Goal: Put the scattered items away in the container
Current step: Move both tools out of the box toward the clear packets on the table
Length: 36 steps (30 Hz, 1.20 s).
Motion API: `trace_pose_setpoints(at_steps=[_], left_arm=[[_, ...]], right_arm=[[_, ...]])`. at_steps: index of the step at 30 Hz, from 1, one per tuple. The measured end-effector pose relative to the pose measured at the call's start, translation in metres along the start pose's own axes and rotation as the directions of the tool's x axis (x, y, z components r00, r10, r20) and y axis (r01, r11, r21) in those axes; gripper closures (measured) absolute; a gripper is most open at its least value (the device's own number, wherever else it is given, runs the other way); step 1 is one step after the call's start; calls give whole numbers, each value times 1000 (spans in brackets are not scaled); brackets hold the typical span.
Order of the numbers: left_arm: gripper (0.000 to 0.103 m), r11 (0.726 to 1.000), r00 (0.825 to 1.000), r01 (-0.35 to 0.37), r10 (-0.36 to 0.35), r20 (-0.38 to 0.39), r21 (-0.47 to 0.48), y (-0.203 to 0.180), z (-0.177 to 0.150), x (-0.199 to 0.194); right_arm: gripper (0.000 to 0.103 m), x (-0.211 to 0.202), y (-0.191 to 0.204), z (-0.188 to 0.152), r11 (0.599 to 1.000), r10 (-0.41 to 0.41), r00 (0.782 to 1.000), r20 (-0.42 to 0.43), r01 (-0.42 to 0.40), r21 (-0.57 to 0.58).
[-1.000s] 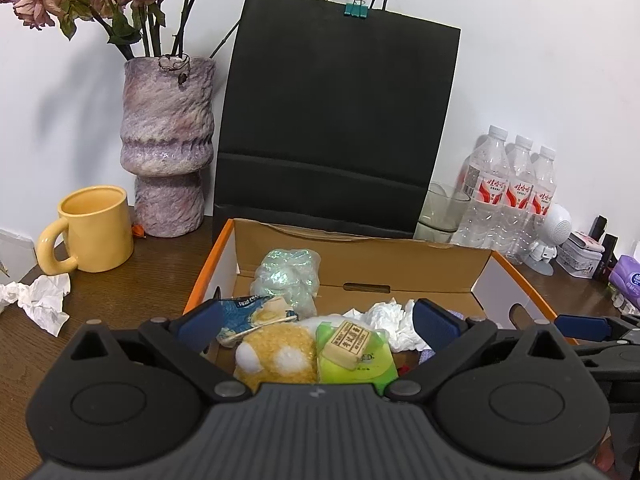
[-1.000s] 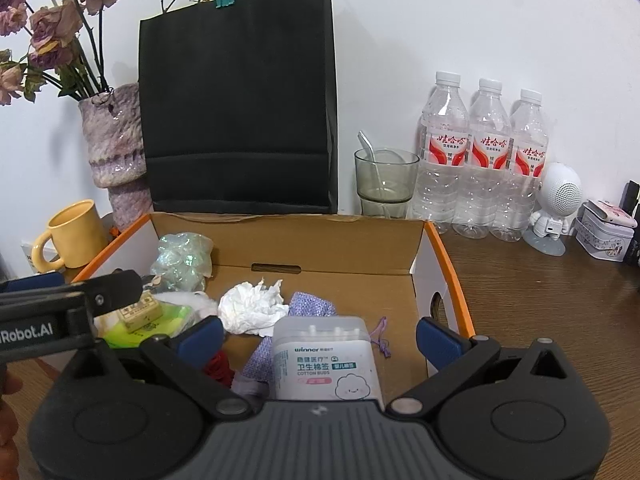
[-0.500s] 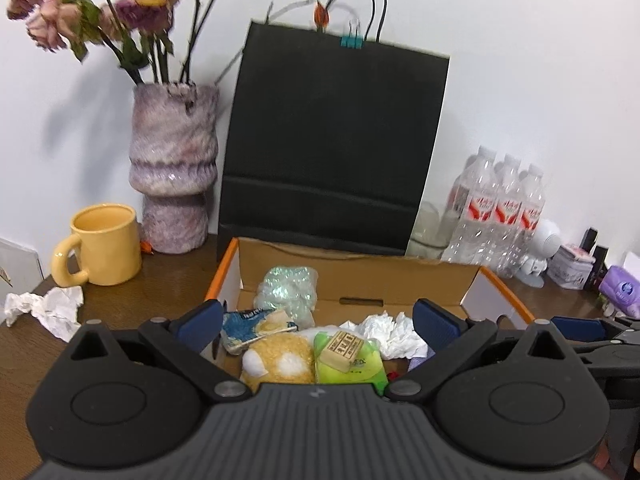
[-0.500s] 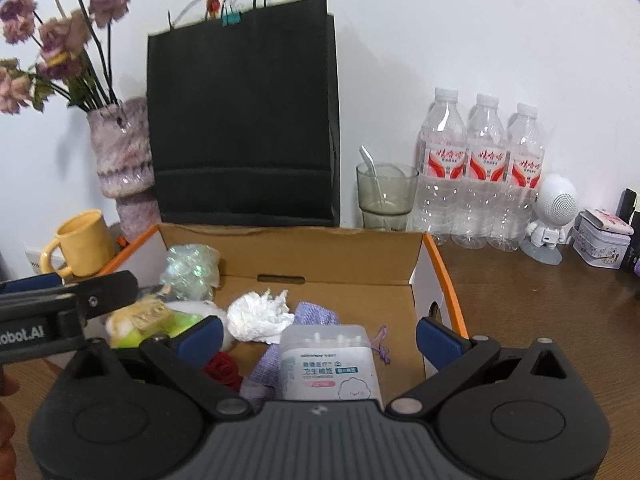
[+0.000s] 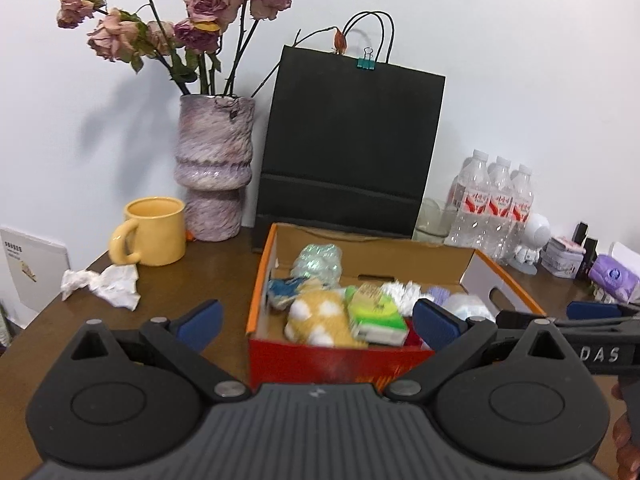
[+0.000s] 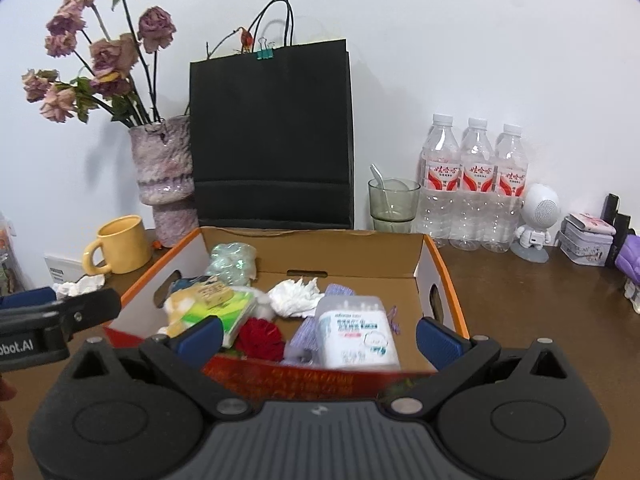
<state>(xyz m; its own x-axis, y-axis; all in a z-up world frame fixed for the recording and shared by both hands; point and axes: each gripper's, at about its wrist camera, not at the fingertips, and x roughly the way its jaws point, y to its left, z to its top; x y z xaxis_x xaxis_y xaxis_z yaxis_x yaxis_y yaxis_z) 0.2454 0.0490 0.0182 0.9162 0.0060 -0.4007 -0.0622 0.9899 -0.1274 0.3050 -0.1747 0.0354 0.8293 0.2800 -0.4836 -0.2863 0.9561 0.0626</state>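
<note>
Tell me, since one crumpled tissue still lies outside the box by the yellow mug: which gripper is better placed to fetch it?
Left, probably. The left gripper is open and empty, and the crumpled tissue lies on its side of the box; the right gripper, also open, would have to cross over.

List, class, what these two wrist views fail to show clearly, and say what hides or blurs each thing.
- Cardboard box: its near wall is partly hidden by the right gripper in the right wrist view.
- Cotton swab tub: label print blurred, right wrist view.
- Glass: mostly hidden behind the box and black bag, left wrist view.
- Purple pack: cut by the right edge, right wrist view.
</note>
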Motion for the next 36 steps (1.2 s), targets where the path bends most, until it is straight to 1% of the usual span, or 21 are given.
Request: trace_pose_setpoints(at_steps=[5,11,17,20,22,27,29,33,35,36], left_arm=[[0,1000,1000,2,-2,-13,-1,6,-20,-14],[0,1000,999,-29,29,-39,2,20,-41,-19],[0,998,994,-67,65,-88,-17,43,-53,-12],[0,996,991,-76,71,-115,-38,60,-56,-7],[0,995,989,-93,87,-122,-41,70,-57,-5],[0,991,983,-122,114,-143,-52,90,-59,-1],[0,991,982,-126,118,-148,-47,94,-59,0],[0,992,980,-126,121,-159,-25,98,-60,1],[0,992,980,-123,119,-160,-13,97,-61,2],[0,993,980,-121,118,-160,-9,97,-61,2]], right_arm=[[0,-15,6,-14,1000,1,1000,-3,-1,-2],[0,-28,15,-38,1000,-3,1000,-4,3,-16],[1,-16,34,-62,997,3,998,-60,-8,-75],[2,-5,45,-69,995,15,996,-88,-23,-98],[3,3,51,-72,994,31,994,-102,-42,-103],[8,27,65,-72,992,43,991,-127,-57,-108],[15,38,70,-71,992,41,989,-142,-57,-108],[20,56,78,-70,993,30,985,-169,-49,-109],[27,60,80,-69,993,29,985,-170,-49,-112],[28,62,81,-67,992,32,985,-169,-51,-112]])
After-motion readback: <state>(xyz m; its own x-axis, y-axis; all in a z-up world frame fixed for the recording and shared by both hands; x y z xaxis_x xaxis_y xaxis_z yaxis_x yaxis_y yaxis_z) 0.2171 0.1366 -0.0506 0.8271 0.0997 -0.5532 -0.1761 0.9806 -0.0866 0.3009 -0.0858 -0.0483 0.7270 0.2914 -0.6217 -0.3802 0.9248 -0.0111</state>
